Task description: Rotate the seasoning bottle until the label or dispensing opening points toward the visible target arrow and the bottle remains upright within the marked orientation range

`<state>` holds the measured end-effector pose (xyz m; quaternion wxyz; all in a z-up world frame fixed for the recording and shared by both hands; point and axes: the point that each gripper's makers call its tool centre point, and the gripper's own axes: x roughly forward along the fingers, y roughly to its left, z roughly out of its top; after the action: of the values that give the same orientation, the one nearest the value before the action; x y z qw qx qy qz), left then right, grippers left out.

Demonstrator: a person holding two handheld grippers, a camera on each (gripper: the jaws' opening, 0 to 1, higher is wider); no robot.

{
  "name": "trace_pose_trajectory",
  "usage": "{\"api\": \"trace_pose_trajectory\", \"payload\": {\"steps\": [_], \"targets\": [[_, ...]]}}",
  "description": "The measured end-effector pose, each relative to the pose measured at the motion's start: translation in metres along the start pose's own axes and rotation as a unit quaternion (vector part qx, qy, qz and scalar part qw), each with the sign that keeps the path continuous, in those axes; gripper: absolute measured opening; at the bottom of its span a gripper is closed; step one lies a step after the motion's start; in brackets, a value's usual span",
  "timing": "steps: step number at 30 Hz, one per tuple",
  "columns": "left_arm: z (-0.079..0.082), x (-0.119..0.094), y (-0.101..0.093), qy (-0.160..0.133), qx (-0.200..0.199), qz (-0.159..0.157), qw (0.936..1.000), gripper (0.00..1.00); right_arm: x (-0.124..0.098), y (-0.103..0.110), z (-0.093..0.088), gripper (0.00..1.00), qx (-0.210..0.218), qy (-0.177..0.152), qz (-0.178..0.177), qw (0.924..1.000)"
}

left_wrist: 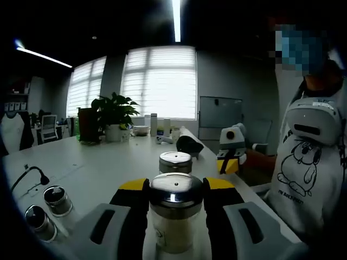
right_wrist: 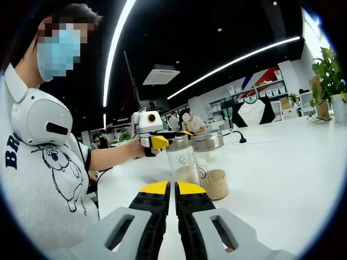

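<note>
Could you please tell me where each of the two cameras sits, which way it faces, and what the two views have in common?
Left gripper view: rides the left gripper, looking along the white table toward the bright windows; its jaws flank a steel-capped seasoning bottle, the person's shirt at right.
Right gripper view: rides the right gripper, jaws together, facing across the table toward the person's torso and arm, the office beyond.
Shared: both bottles, the second bottle included, the table, the person, and each other's gripper.
</note>
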<state>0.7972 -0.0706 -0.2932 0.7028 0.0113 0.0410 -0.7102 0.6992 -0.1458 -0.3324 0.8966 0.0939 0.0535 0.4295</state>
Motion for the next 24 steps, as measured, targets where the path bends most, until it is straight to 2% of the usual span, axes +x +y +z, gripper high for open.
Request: {"api": "trace_pose_trajectory", "payload": {"steps": [4, 10, 13, 15, 17, 22, 24], "targets": [[-0.0007, -0.0014, -0.0010, 0.006, 0.003, 0.022, 0.9997, 0.42, 0.0027, -0.0009, -0.0004, 0.01, -0.001, 0.002, 0.001, 1.0000], [-0.0017, -0.0021, 0.0021, 0.014, -0.004, 0.073, 0.9972, 0.42, 0.0057, -0.0006, 0.0017, 0.00, -0.010, 0.003, -0.003, 0.9999], [-0.0030, -0.0018, 0.0045, 0.018, -0.018, 0.107, 0.9939, 0.42, 0.0057, -0.0017, 0.0024, 0.00, -0.009, 0.001, -0.004, 1.0000], [-0.0033, -0.0013, 0.0034, 0.019, -0.011, 0.123, 0.9921, 0.42, 0.0058, -0.0021, 0.0014, 0.00, -0.008, 0.001, -0.005, 1.0000], [-0.0045, -0.0011, 0.0030, 0.021, 0.002, 0.134, 0.9907, 0.42, 0.0061, -0.0018, 0.0000, 0.00, -0.005, 0.001, -0.005, 1.0000], [-0.0047, -0.0024, 0.0054, 0.021, -0.005, 0.164, 0.9862, 0.42, 0.0060, -0.0013, -0.0004, 0.00, -0.008, 0.004, -0.006, 0.9999], [-0.0050, -0.0036, 0.0082, 0.025, -0.008, 0.189, 0.9816, 0.42, 0.0053, -0.0015, 0.0006, 0.00, -0.009, 0.002, -0.006, 0.9999]]}}
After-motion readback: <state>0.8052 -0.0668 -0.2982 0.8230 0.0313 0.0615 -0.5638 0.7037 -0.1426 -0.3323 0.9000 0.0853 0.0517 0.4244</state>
